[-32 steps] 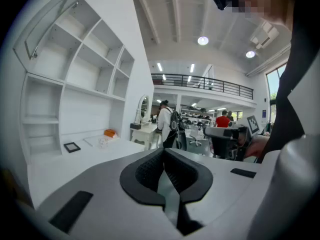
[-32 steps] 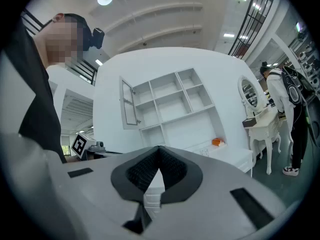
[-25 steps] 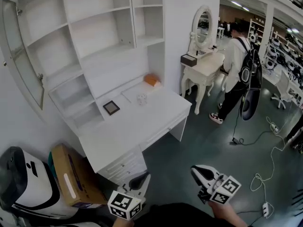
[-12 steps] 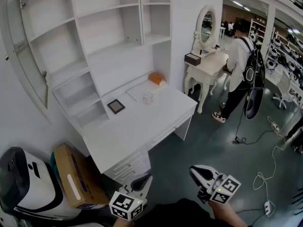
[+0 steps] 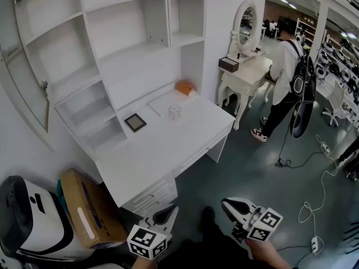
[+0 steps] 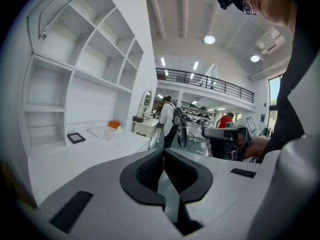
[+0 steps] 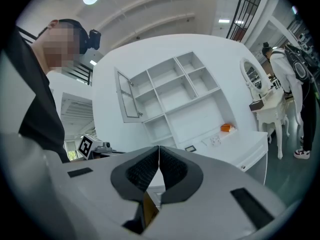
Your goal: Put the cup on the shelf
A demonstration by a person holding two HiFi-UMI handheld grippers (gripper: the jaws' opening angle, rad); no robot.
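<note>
The white surface (image 5: 168,150) runs from near left to far right, and its near edge and right corner stand free over the dark grey floor (image 5: 241,161), which lies open between that edge and the two tools. The cup (image 5: 175,112) stands on the far part of the surface, touching nothing. A small dark picture frame (image 5: 135,122) lies to its left, and an orange box (image 5: 185,87) sits beyond it by the back panel. Above rise the white shelves (image 5: 118,43), flat-boarded and open-fronted, with a framed cabinet door (image 5: 25,72) swung out at the far left. The left tool (image 5: 168,213) and right tool (image 5: 229,204) hover at the near edge of the head view, well apart from the surface. Each has its jaws pressed together with nothing between them, the ribbed dark pads (image 6: 149,170) meeting along a thin line. Right of the surface stands a curved-legged white dressing table (image 5: 241,80) with an oval mirror. A person (image 5: 283,72) wearing a backpack is beside it, and cables (image 5: 314,206) trail over the floor further right. At the near left a cardboard box (image 5: 84,217) and a white-and-black machine (image 5: 28,223) crowd the surface's left end, and the picture edge cuts off part of the machine. The cup is small and pale and looks clear. Whether anything is in it cannot be made out.
</note>
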